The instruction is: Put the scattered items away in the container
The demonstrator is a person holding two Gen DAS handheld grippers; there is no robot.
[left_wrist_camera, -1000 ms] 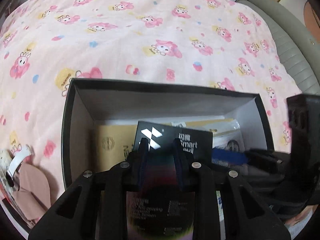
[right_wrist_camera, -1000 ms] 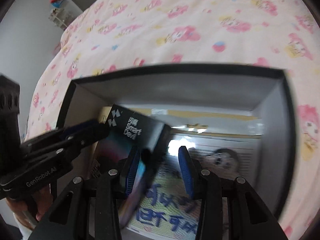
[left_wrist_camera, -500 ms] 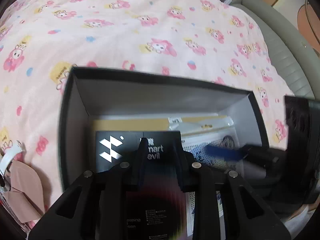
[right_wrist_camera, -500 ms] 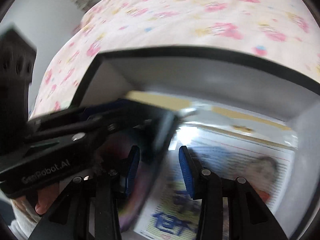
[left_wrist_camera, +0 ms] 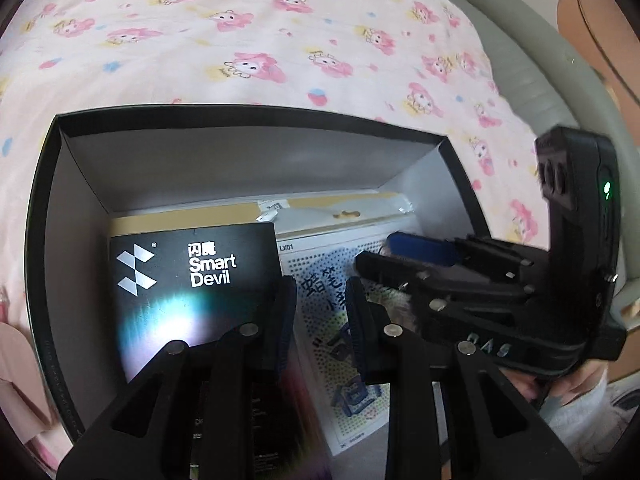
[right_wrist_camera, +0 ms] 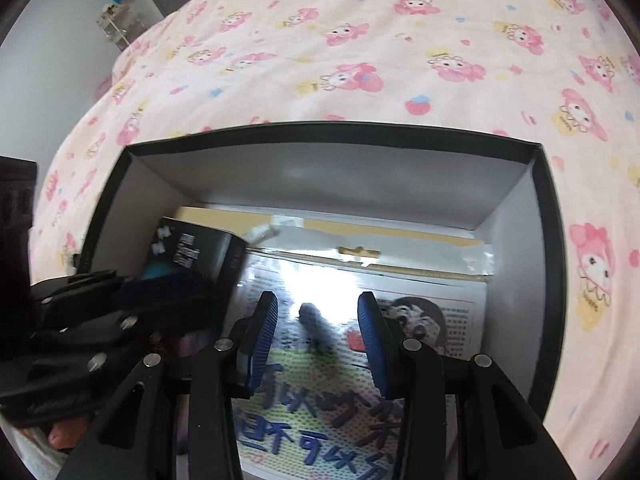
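We are at the placing step: the Smart Devil box (left_wrist_camera: 192,292) lies in the black container (left_wrist_camera: 256,120), lower left. The left gripper (left_wrist_camera: 320,300) and right gripper (right_wrist_camera: 316,320) both stand apart, empty. Next we withdraw both and seek the remaining items.

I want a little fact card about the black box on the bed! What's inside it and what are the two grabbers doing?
container: black box, open, sitting on the pink cartoon bedsheet
inside, left: black Smart Devil package, lying flat
inside, right: colourful printed sheet in plastic
underneath: brown cardboard piece
left gripper: jaws open, holding nothing, over the box
right gripper: jaws open, empty, over the printed sheet
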